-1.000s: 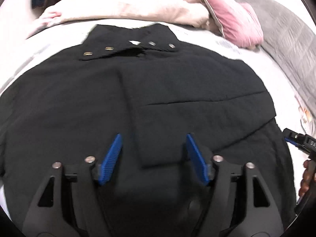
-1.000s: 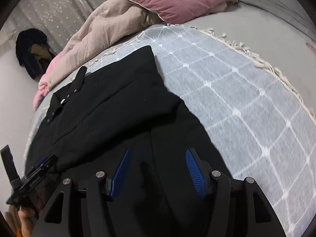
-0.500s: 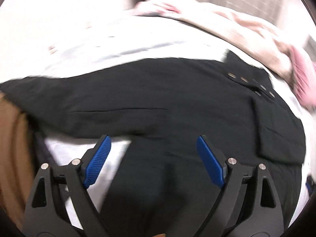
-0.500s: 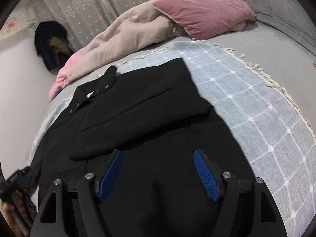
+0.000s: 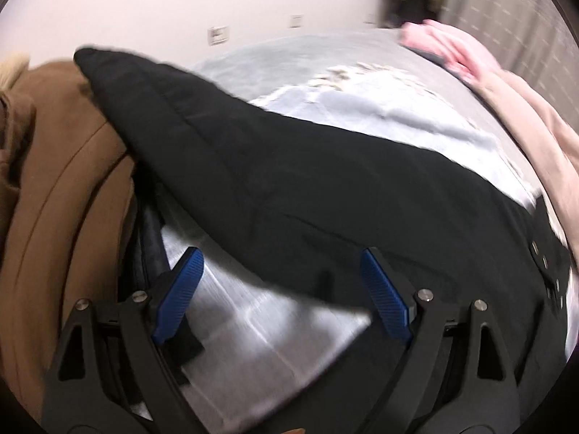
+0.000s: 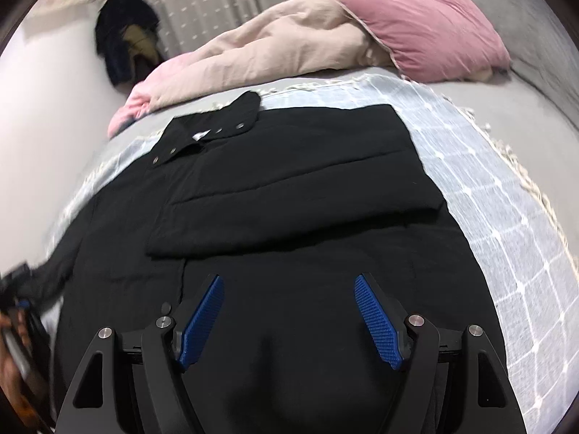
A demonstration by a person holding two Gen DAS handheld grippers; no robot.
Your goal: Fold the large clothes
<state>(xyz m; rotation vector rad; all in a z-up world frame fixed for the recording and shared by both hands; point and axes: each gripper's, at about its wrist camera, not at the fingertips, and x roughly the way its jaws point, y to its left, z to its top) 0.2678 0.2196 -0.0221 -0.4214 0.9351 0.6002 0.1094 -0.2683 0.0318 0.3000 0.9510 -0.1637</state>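
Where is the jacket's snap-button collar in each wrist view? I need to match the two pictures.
Left wrist: collar at the far right edge, snaps in a steep line, right of the left gripper.
Right wrist: collar upper left of centre, at the top of the jacket, beyond the right gripper.
Shared landmark: the pink-beige duvet, upper right in the left view, just behind the collar in the right view.

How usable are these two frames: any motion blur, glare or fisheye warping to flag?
Left wrist view: heavy motion smear on the checked blanket and the black coat's sleeve; the left claw stays sharp; bright washed-out patch under it. Right wrist view: the black coat is mostly sharp, smear only at the left edge; strong barrel bending at the rim, dark corners in both.
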